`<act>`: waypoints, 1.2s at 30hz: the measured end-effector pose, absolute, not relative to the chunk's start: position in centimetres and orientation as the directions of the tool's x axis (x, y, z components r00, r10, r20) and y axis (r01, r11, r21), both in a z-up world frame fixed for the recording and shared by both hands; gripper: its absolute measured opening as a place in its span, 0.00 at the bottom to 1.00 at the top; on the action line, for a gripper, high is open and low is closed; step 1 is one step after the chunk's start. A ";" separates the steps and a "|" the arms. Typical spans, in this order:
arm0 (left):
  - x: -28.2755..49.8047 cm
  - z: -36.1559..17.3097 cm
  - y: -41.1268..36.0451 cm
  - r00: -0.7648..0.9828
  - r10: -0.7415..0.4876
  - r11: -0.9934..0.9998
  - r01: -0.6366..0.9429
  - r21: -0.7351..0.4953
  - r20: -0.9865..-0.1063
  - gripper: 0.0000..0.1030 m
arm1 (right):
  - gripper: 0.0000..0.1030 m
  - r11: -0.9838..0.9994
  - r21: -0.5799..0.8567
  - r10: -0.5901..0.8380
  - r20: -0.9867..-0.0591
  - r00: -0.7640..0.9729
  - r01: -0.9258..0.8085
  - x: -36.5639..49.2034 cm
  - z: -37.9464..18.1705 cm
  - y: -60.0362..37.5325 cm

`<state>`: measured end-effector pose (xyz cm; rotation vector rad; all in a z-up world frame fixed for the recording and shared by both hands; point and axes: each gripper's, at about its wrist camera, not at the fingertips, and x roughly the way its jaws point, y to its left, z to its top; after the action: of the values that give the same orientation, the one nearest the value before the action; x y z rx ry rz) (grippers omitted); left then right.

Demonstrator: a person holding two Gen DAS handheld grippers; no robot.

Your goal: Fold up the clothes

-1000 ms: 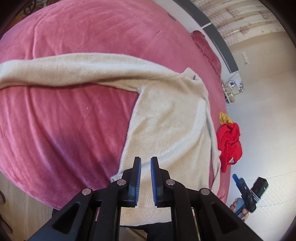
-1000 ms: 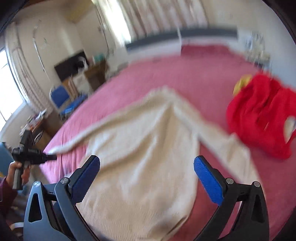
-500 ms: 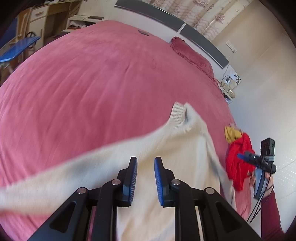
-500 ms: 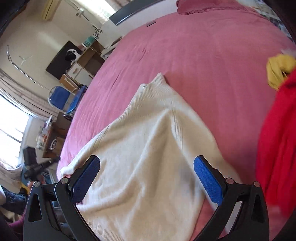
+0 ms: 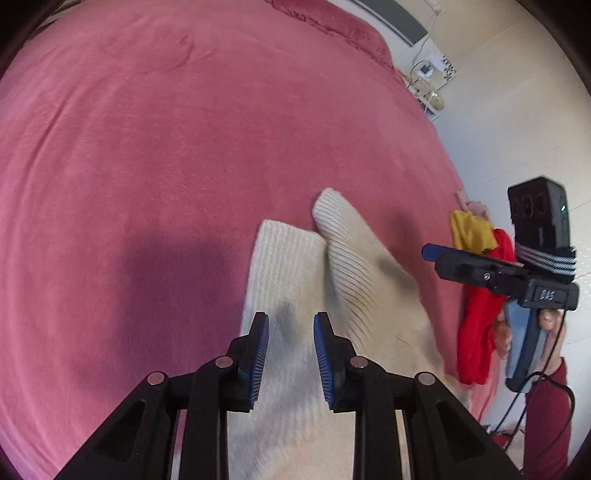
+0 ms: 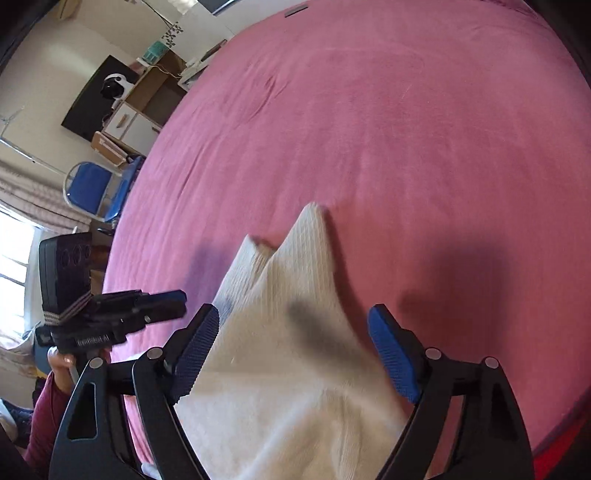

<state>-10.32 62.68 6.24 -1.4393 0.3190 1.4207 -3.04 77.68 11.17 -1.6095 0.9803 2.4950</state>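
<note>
Left wrist view: the left gripper (image 5: 291, 349) points down over a cream knit sweater (image 5: 295, 295) lying on a bed with a pink cover (image 5: 166, 147). Jaws are part way apart and opening, with nothing pinched between them; the sweater sits below, pads clear of it. Two ribbed cuff ends (image 5: 332, 210) lie side by side just ahead of the fingertips, touching each other. The sweater is at the near right part of the bed, blurred toward the bottom of the frame. Right of it, at the bed edge, is a red garment (image 5: 476, 332) with a yellow garment (image 5: 469, 229) beside its top. The right gripper (image 5: 432, 252) is seen side-on in front of those clothes, held by a hand (image 5: 517, 328) with a maroon sleeve (image 5: 546, 413); a cable hangs from it. Far back are a pink pillow (image 5: 343, 26), a dark headboard and a small stand with clutter by the wall.

Right wrist view: the right gripper (image 6: 295, 347) hangs over the same sweater (image 6: 288, 350). Jaws are wide and closing, still released, with the sweater's folded sleeves between and below them, not pressed. The bed cover (image 6: 406, 129) fills most of the frame. This view shows what the other does not: the left gripper (image 6: 177, 295) from the side at the bed's left edge, a blue chair (image 6: 92, 188), a cabinet with a white round device on top, and a bright window. The red garment shows only as a sliver at the bottom right corner.
</note>
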 end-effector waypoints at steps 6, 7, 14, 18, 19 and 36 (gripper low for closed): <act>-10.7 3.3 64.7 0.309 0.422 -0.406 -0.776 -0.483 -0.852 0.24 | 0.83 -0.827 0.480 -0.350 -0.848 -0.399 -0.294 -6.2 8.1 77.2; -10.3 2.9 64.9 0.314 0.414 -0.395 -0.784 -0.479 -0.854 0.24 | 0.73 -0.845 0.454 -0.341 -0.864 -0.371 -0.282 -6.7 7.6 76.6; -9.9 3.5 63.3 0.138 0.503 -0.471 -0.783 -0.405 -0.853 0.03 | 0.11 -0.957 0.234 -0.176 -0.939 -0.295 -0.171 -7.0 6.8 71.9; -10.2 5.2 60.3 0.036 0.591 -0.512 -0.756 -0.409 -0.806 0.03 | 0.11 -0.955 0.244 -0.175 -0.923 -0.342 -0.171 -5.0 7.9 71.5; -10.3 5.7 59.6 0.011 0.609 -0.517 -0.752 -0.408 -0.793 0.03 | 0.11 -0.953 0.250 -0.178 -0.919 -0.353 -0.171 -4.5 8.1 71.4; -14.1 8.2 63.4 -0.329 0.442 -0.640 -0.767 -0.037 -0.834 0.05 | 0.11 -0.917 0.156 0.015 -0.907 -0.421 -0.368 -6.9 9.2 72.8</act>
<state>-14.07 63.41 8.17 -1.1139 0.4750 2.0252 -6.93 72.82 9.20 -1.5389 0.4927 2.4192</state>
